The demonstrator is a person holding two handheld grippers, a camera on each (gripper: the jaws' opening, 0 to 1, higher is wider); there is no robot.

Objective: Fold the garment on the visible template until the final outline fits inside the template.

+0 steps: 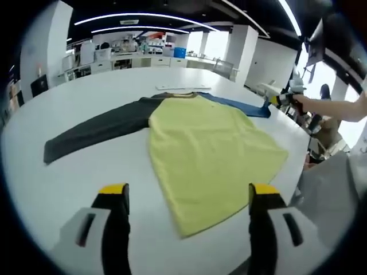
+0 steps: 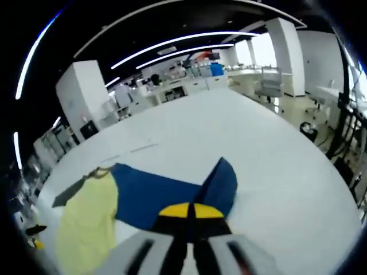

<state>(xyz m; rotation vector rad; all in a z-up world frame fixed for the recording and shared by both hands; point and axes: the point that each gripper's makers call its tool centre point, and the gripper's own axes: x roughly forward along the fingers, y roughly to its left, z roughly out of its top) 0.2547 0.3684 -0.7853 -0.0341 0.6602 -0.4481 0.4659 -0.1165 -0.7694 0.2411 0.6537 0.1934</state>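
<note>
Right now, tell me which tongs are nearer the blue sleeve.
Right. The right tongs are shut on the blue sleeve. The left tongs hang open by the yellow hem, across the shirt from it.

Bright, even light comes from ceiling strip lamps (image 2: 172,43) and windows (image 1: 212,43). Fisheye bending curves the edges. The white tabletop (image 1: 69,172) glares softly; both views are slightly blurred.
</note>
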